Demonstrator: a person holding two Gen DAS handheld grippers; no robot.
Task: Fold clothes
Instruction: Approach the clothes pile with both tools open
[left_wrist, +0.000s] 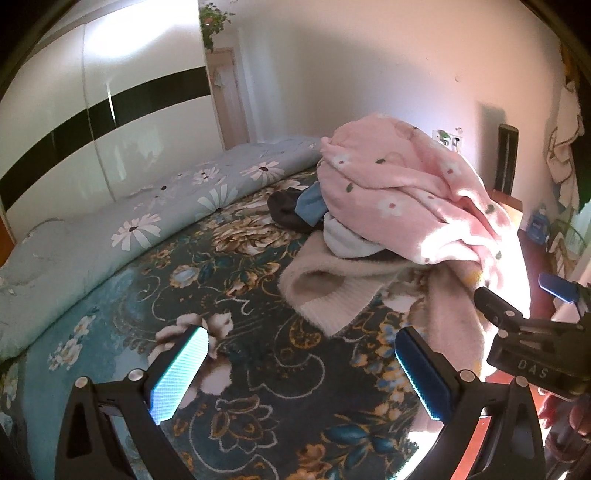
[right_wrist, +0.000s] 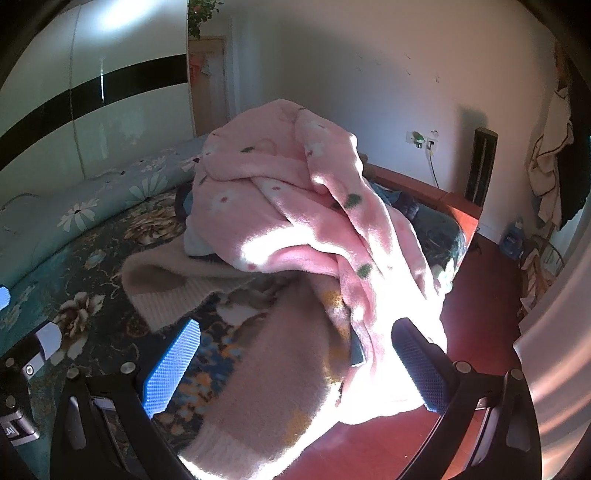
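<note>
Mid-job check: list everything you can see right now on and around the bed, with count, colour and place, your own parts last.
Fluffy pink flower-print garment: one, top of the pile.
Cream ribbed knit sweater: one, under the pile, spread toward bed edge.
White garment: one, tucked under the pink one.
Blue cloth and dark cloth: one each, behind the pile.
Dark floral bedspread: one, covering the bed.
Pale blue daisy-print quilt: one, rolled along the wardrobe side.
White wardrobe with black stripe: one, left.
Left tongs: open, empty.
Right tongs: open, over the sweater.

Harsh sunlight glare on pink blanket (right_wrist: 295, 206); fisheye-warped edges.
</note>
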